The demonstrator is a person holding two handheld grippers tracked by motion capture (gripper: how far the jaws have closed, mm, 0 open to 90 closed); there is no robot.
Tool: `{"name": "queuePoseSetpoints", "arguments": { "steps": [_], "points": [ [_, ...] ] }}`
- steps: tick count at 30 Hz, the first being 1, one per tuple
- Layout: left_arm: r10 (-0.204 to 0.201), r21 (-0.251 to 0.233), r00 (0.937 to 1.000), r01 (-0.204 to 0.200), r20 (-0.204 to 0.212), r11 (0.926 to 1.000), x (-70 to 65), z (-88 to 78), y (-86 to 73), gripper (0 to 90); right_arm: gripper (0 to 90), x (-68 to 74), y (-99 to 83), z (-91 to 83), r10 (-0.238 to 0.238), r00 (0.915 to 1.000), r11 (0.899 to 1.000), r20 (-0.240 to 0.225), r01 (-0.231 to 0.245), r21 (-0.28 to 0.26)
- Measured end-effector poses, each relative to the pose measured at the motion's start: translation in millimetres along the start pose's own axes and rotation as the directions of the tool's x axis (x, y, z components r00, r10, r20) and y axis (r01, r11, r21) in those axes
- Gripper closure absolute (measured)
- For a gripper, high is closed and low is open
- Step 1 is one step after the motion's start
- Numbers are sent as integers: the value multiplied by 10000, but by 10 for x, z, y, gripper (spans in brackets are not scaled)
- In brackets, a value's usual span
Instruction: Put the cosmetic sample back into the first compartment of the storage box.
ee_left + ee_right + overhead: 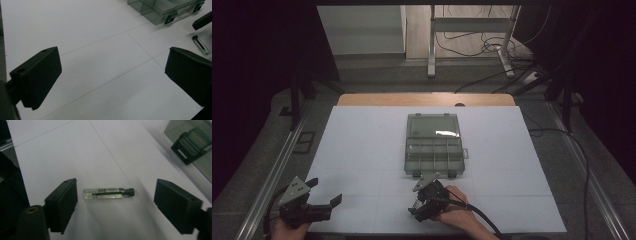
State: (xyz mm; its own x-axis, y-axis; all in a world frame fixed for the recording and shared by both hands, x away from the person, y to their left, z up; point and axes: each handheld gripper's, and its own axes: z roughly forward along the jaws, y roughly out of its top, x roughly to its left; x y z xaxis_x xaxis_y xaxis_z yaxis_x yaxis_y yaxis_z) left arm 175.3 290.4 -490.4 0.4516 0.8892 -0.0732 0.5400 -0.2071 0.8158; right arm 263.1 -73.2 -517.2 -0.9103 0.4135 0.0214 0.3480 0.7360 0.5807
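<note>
Small glass vial (108, 193) lies flat on the white sheet (362, 150), lengthwise between the right gripper (115, 205) pads, untouched; jaws half-open, nothing held. Left gripper (112, 82) is held wide, empty. Vial may be rolled or pinched end-on and squirted out, missing the box (433, 145).

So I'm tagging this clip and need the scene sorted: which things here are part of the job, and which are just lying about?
Part of the job:
- small glass vial, lying on the white table sheet between the right gripper's jaws, not yet pinched
- clear compartment box, lid open

Just about:
- left gripper, open
- desk frame and cables on the floor behind
</note>
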Motion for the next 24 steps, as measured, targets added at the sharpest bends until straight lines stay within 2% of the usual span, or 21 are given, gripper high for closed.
{"name": "queuePoseSetpoints", "arguments": {
  "steps": [5, 8, 12, 18, 24],
  "points": [
    [19, 7, 10000, -19, -1, 10000, -1, 1, 1, 12, 285, 37, 11, 53, -152, 9998, 9999, -104, 153, 65],
    [26, 15, 10000, -26, 0, 10000, -1, 2, 1, 13, 360, 53, 4, 74, -301, 9995, 9994, -110, 302, 145],
    [51, 35, 10000, -51, -6, 10000, -2, 3, 2, 13, 399, 74, 4, 76, -608, 9981, 9979, 112, 605, 211],
    [64, 56, 10000, -64, 17, 10000, -4, 6, 3, 13, 400, 62, 8, 70, -454, 9990, 9988, 43, 453, 197],
    [60, 76, 10000, -60, 58, 10000, 0, 8, 4, 15, 399, 31, 21, 18, -141, 9998, 9999, -111, 140, -92]
  ]
}}
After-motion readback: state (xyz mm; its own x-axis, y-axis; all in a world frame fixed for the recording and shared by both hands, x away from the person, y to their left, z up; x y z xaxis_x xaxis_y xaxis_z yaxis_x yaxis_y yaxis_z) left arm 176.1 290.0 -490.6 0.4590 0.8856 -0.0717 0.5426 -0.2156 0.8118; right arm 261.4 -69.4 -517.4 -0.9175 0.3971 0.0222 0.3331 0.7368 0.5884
